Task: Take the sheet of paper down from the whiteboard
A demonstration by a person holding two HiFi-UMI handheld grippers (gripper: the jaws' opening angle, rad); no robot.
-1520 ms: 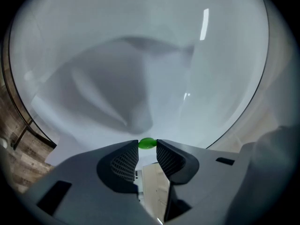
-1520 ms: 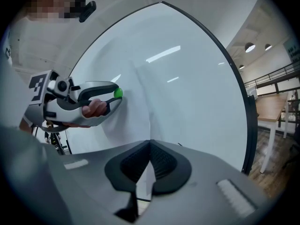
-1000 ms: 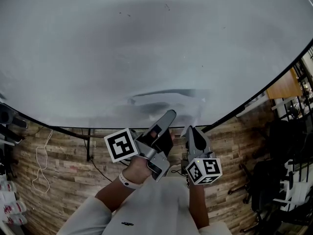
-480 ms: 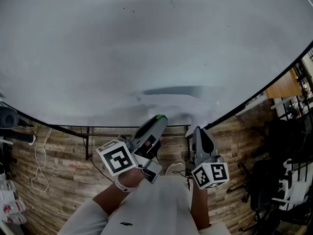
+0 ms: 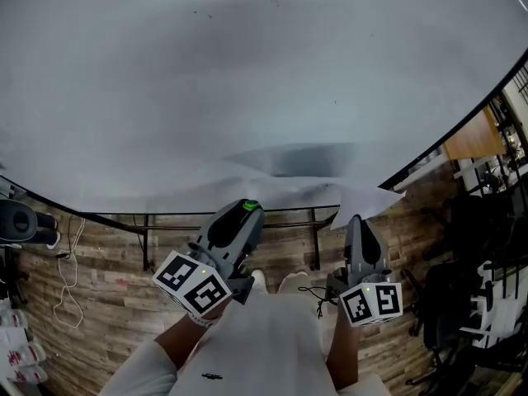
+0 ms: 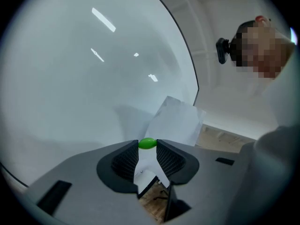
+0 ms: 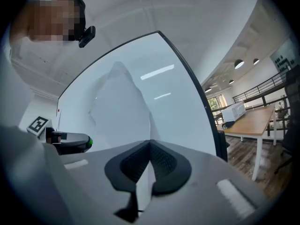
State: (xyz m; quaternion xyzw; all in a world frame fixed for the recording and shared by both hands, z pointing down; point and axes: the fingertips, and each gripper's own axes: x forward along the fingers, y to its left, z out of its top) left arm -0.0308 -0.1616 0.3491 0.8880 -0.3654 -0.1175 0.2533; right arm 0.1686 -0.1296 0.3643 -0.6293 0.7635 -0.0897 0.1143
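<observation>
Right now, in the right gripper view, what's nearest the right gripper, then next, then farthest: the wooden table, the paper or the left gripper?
1. Sheet of paper: pinched in the shut jaws of the right gripper.
2. Left gripper: close by on the left, clamping a green magnet.
3. Wooden table: far off on the right.

An open office: large whiteboard (image 5: 247, 81), long wooden desk (image 7: 253, 121), pendant lamps (image 7: 239, 63), plank floor (image 5: 107, 262).

Wooden desk (image 7: 253, 121) (far right), white cord (image 5: 63, 262) on plank floor (image 5: 115, 279)
</observation>
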